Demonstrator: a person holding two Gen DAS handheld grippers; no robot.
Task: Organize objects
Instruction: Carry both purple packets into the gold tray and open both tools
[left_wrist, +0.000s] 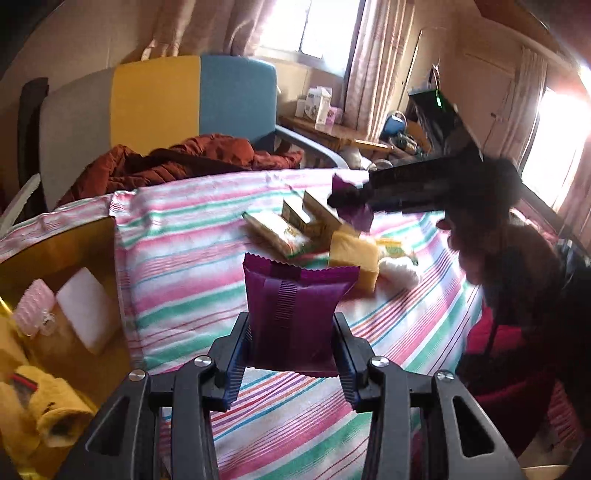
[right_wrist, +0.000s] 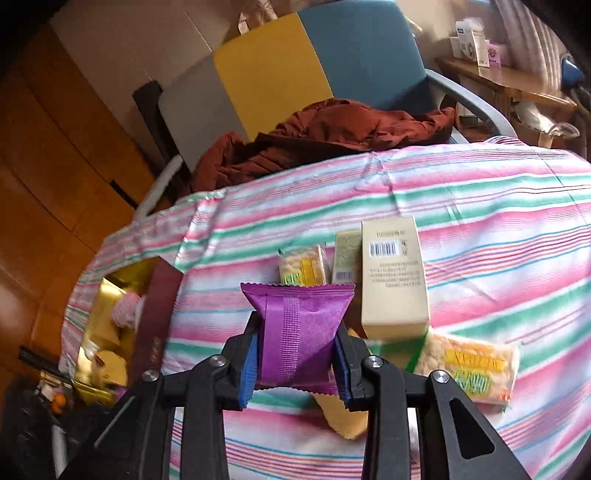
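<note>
Striped cloth in pink, green and white covers the table (left_wrist: 177, 266), with a grey, yellow and blue chair (left_wrist: 155, 99) and a rust-brown jacket (left_wrist: 177, 162) behind it and bright curtained windows beyond. At the table's left edge sits an open gold-lined box (left_wrist: 55, 243), already holding a pink clip, a white block and yellow things. Next over, the left gripper (left_wrist: 293, 332) has its fingers closed on a dark purple packet (left_wrist: 295, 314), held upright above the cloth; the box lies just to its left, so this hand looks the nearer one. Right of centre lie the loose things: snack packs, a yellow sponge and two beige cartons (right_wrist: 393, 273). Farther right, the right gripper (right_wrist: 297, 347) is clamped on a second purple packet (right_wrist: 299, 332), lifted over that pile, with the box well off to its left.
</note>
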